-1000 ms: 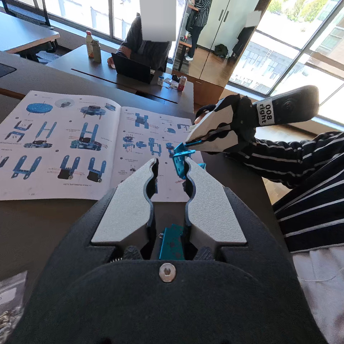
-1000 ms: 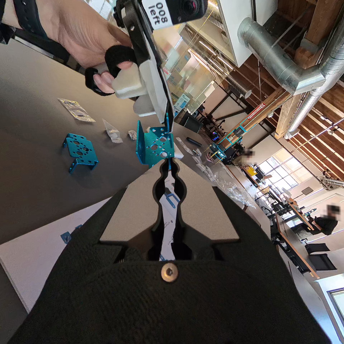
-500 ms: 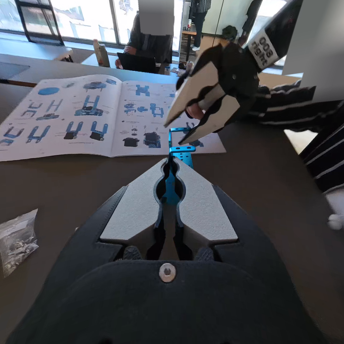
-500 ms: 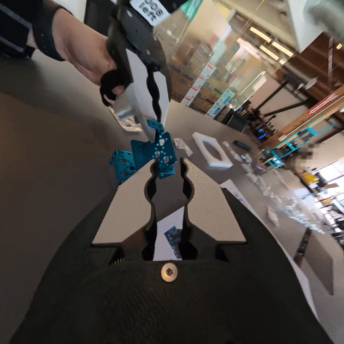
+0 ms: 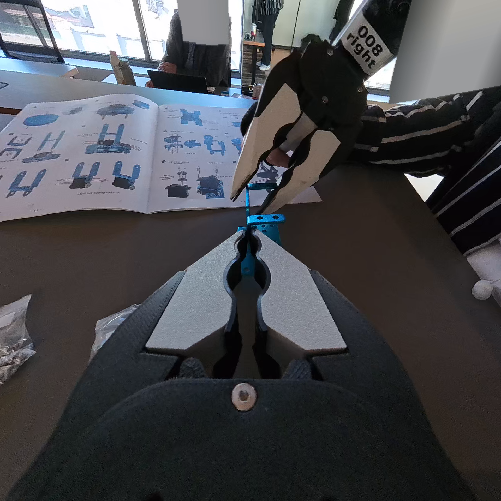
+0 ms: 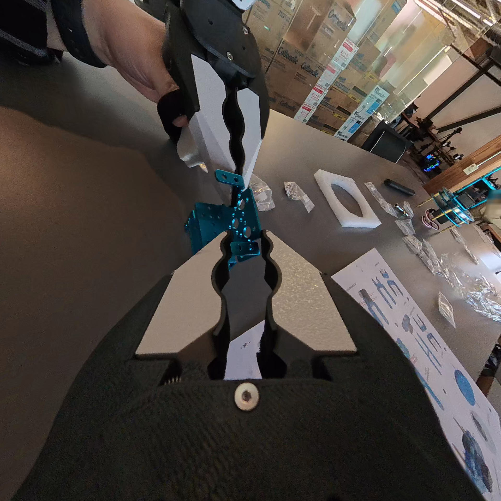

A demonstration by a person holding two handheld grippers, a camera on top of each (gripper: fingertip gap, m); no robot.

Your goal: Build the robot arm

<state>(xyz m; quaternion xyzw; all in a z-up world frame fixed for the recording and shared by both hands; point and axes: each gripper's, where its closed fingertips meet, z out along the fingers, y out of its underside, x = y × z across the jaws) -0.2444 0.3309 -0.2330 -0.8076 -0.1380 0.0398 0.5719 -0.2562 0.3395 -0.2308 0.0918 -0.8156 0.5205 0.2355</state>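
My left gripper [image 5: 248,234] is shut on a blue perforated metal bracket [image 5: 265,220] and holds it upright over the dark table [image 5: 108,257]. The plate edge is pinched between the fingertips. My right gripper [image 6: 245,233] is open and empty, its fingertips on either side of the bracket's [image 6: 242,219] lower flange without gripping it. From the left wrist view the right gripper [image 5: 250,204] straddles the bracket's far flange. The right wrist view shows the left gripper [image 6: 238,191] coming from above. A second blue bracket [image 6: 204,227] lies just behind.
An open instruction booklet [image 5: 81,151] lies at the table's far side, also in the right wrist view [image 6: 406,339]. Small plastic hardware bags [image 5: 13,339] [image 6: 295,191], a white foam frame [image 6: 347,200] and crumpled wrapping [image 6: 477,287] lie around. A person sits at a laptop [image 5: 177,81] beyond. The grippers are tip to tip, or close to it.
The left gripper has closed on the bracket and the right gripper has opened and let it go. Both grippers and the bracket have come down closer to the table.
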